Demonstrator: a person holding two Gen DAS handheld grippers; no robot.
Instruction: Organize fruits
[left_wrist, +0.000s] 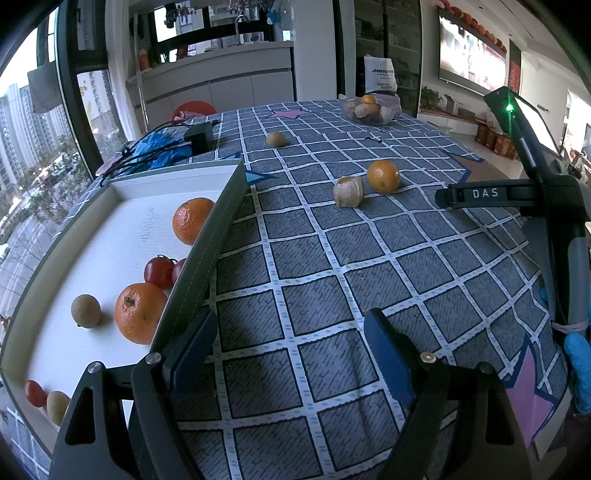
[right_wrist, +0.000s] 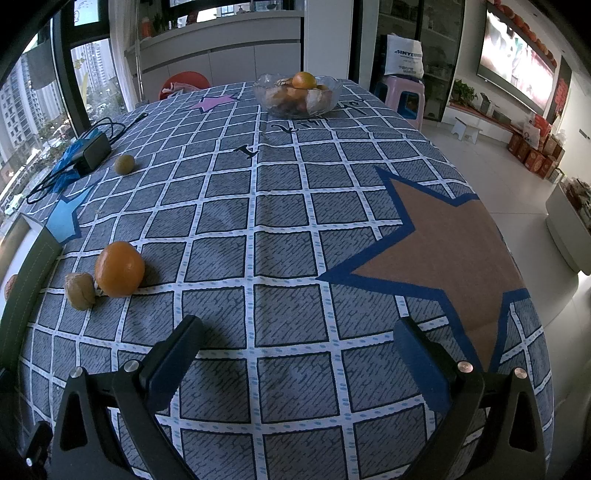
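- On the checked cloth of the surface (right_wrist: 280, 229), fruit is split: some already in the white tray (left_wrist: 236, 184) at the left edge, three pieces loose. Sorting looks partly done.
- Tray: holds two oranges, cherry tomatoes and small tan round fruits. Its near wall stands tall beside the left gripper (left_wrist: 288, 354). Risk: a fruit carried low would knock that wall and jolt what lies inside.
- Glass bowl (right_wrist: 297, 98) at the far end, well apart from both grippers, piled with more fruit. Risk: a long reach over the cloth; a nudge could spill the heap.
- Left gripper: jaws wide apart, nothing between them, over bare cloth next to the tray.
- Right gripper (right_wrist: 295, 354): likewise spread and empty, pointed past the loose fruit, which sits to its left.
- Loose orange (right_wrist: 119, 268): touching or just beside the husked fruit (right_wrist: 80, 290). Risk: closing on the orange may shove its neighbour away; round skin can slip from flat pads.
- Husked fruit: papery shell, likely crushes under a firm squeeze.
- Small green-brown fruit (right_wrist: 124, 164) near the black adapter (right_wrist: 94, 149) and its cable. Risk: rolls off if clipped.
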